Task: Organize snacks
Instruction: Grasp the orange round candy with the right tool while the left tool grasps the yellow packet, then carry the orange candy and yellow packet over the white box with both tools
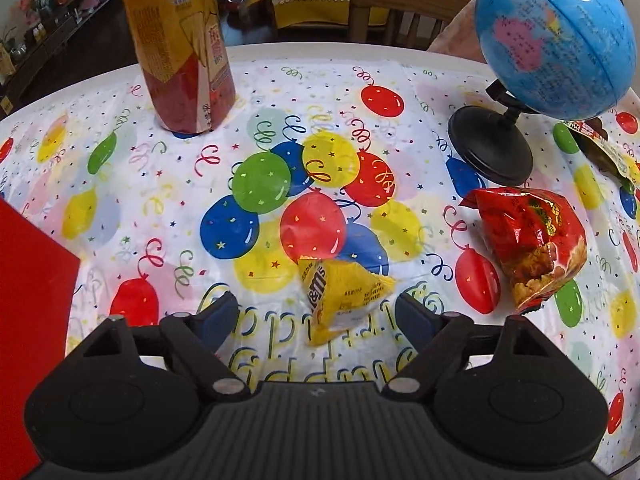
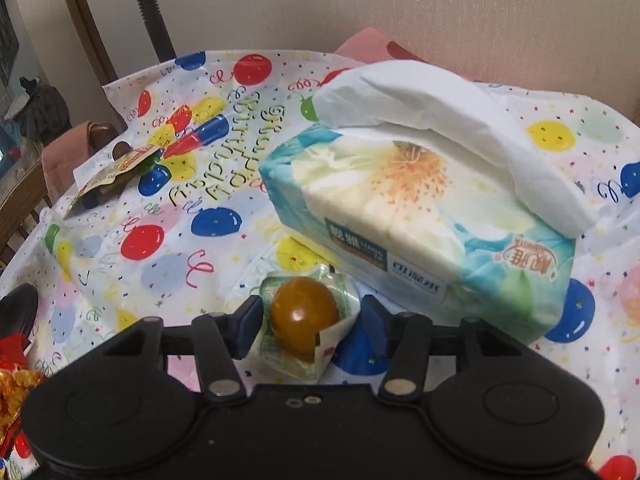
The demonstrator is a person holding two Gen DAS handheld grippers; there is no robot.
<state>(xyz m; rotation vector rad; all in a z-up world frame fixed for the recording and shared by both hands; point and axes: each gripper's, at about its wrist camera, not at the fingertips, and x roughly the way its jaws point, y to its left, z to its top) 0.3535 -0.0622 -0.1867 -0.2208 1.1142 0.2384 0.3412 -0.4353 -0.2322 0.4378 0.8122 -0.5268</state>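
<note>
Left gripper [image 1: 316,316]: jaws wide, straddling yellow M&M's packet [image 1: 344,300], not touching | Right gripper [image 2: 310,320]: jaws half-open around wrapped brown egg [image 2: 305,320], contact unclear | counter [image 1: 160,208].

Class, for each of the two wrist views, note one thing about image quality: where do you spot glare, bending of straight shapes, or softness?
Left wrist view: fisheye bows the table edge into a curve; glare glints on the red snack bag.
Right wrist view: a bright highlight sits on the wrapped brown egg; the tissue pack looks slightly soft; corners darken.
</note>
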